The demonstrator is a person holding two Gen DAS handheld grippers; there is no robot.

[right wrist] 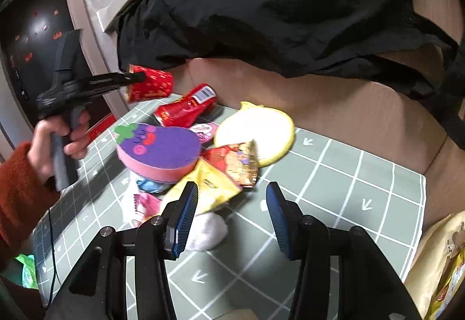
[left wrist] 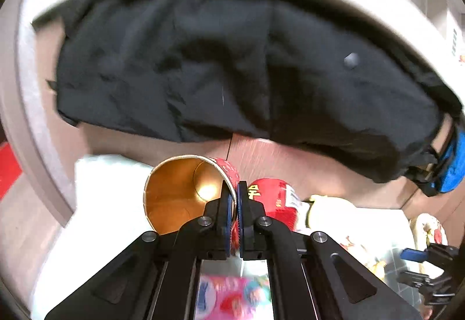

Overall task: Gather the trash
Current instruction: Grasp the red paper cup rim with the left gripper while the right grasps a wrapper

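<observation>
The right gripper, jaws spread wide and holding nothing, hangs over a green grid-patterned table strewn with litter. Just beyond its blue pads lie a yellow snack bag and a red-and-gold wrapper, the wrapper resting partly on a round yellow-rimmed cushion. To the left sits a purple eggplant-shaped sponge with a pink edge, and behind it a crushed red packet with a barcode label. At the far left a hand in an orange sleeve grips the handle of the left gripper, whose jaws are pinched onto the rim of a red paper cup, lifted clear of the table. From the left wrist camera, that gripper is clamped on the cup's wall, one pad inside the shiny golden interior and one outside. A black jacket hangs over the back of the scene. A tan bag sits at the table's right edge.
</observation>
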